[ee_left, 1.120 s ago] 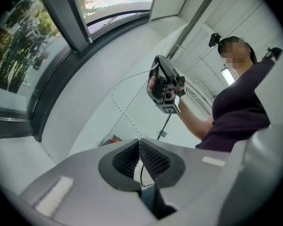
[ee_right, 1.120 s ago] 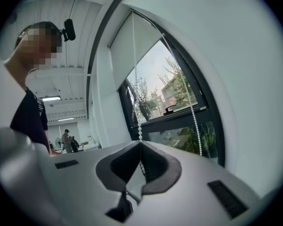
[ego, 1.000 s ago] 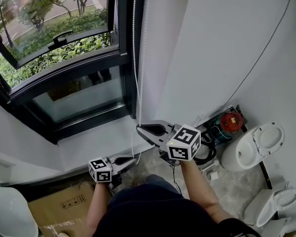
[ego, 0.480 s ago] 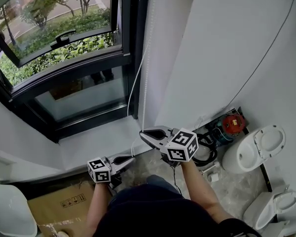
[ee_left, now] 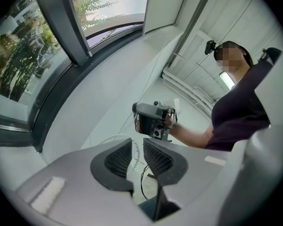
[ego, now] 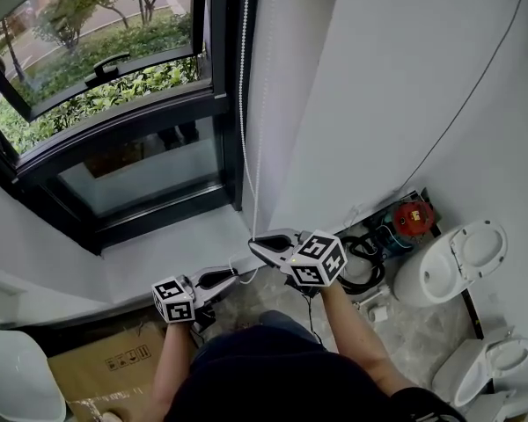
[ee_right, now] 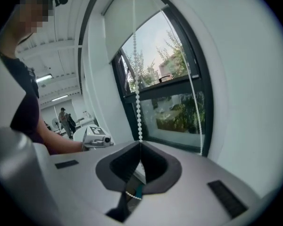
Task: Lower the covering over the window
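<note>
Two tools are at work below the window (ego: pixel 114 104), which fills the left of the room with dark frames and green shrubs beyond the glass. A cardboard box (ego: pixel 106 367) lies on the floor in the near left corner, under the pale sill (ego: pixel 172 253).

At the sill's near edge the left tool (ego: pixel 231 275) points level toward the right one. Its jaws have just been opening and now stand a little apart; the slack lower loop of the bead chain (ego: pixel 243 104) shows in the gap between them, with the pads not pressing on it.

The chain hangs taut down the window's right-hand frame to the right tool (ego: pixel 253 244). That tool tilts somewhat downward and its jaws are closed on the chain: in the right gripper view the beads run straight into the meeting tips (ee_right: pixel 140 144) and come out again below them.

Up top in that same view, the light blind (ee_right: pixel 120 22) covers only the upper part of the window, the lower panes bare.

Further right stands a plain white wall (ego: pixel 378 77). At its foot lie coiled black cables (ego: pixel 365 271) and a red device (ego: pixel 414 218), then two white toilets (ego: pixel 462 258) on the floor.
</note>
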Motion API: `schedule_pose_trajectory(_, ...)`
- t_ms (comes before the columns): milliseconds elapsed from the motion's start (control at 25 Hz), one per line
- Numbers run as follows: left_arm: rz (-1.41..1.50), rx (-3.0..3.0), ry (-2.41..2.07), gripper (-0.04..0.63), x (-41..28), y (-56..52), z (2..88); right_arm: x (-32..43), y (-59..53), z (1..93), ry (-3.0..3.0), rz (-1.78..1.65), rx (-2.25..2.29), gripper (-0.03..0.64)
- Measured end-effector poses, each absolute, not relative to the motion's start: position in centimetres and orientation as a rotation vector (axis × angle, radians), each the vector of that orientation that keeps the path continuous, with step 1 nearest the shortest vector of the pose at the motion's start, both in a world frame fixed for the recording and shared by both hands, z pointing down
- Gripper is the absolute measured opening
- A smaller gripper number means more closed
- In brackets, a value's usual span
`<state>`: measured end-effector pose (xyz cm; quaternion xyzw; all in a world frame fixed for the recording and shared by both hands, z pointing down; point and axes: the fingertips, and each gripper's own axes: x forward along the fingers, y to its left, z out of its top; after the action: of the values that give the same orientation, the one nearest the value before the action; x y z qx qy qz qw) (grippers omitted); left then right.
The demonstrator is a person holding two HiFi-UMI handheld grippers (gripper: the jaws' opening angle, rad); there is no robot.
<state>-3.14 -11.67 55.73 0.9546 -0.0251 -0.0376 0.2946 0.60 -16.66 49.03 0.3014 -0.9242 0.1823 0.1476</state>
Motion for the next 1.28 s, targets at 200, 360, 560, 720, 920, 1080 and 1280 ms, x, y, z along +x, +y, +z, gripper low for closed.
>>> schedule_pose_trajectory(200,0.03,2.592,-0.124,0.137,-3.1,-12.2,56.4,0.4,-15.6,52.3,-2.653,0.665,0.845,0.014)
schedule_pose_trajectory(360,0.121,2.664,-0.173,0.161,-3.2,-12.6,56.0,0.5,-15.0,54.5,-2.608,0.708,0.831,0.014)
schedule_pose_trajectory(560,0.104,2.788,-0.212,0.161,-2.9,-13.5,52.4,0.5,-14.8,55.1,-2.619,0.748,0.829,0.014)
schedule_pose_trajectory(720,0.012,2.863,-0.239,0.161,-2.8,-14.1,48.5,0.1,-14.8,55.0,-2.622,0.743,0.814,0.014)
schedule_pose_trajectory(920,-0.053,2.984,-0.227,0.16,-2.3,-14.2,43.6,-0.1,-14.6,55.1,-2.627,0.744,0.814,0.014)
schedule_pose_trajectory(1080,-0.123,3.069,-0.228,0.16,-2.3,-13.9,39.5,-0.3,-14.3,55.0,-2.629,0.736,0.813,0.014)
schedule_pose_trajectory(1280,-0.001,3.179,-0.291,0.16,-2.4,-14.0,36.3,-0.5,-14.2,55.0,-2.627,0.735,0.813,0.014)
